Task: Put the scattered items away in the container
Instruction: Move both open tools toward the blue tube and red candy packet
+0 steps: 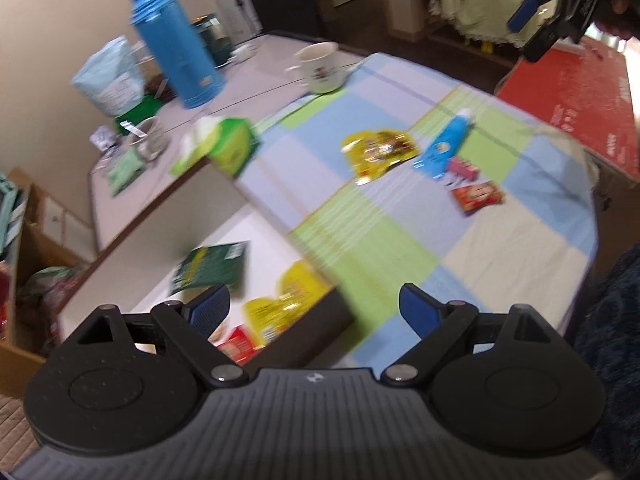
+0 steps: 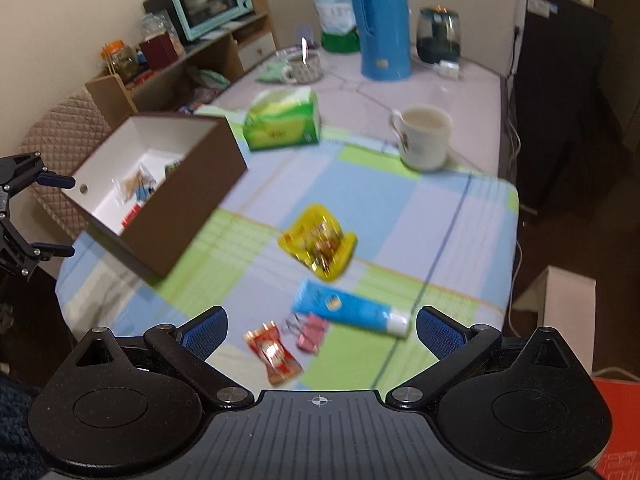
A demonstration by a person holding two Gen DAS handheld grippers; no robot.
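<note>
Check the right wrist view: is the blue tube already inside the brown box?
No. The blue tube lies on the checked cloth near the right claw, well outside the brown box.

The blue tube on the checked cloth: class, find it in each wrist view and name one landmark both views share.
Left wrist view: the blue tube lies right of centre, upper half, white cap pointing away.
Right wrist view: the blue tube lies low, right of centre, cap to the right.
Shared landmark: the yellow snack packet beside it.
</note>
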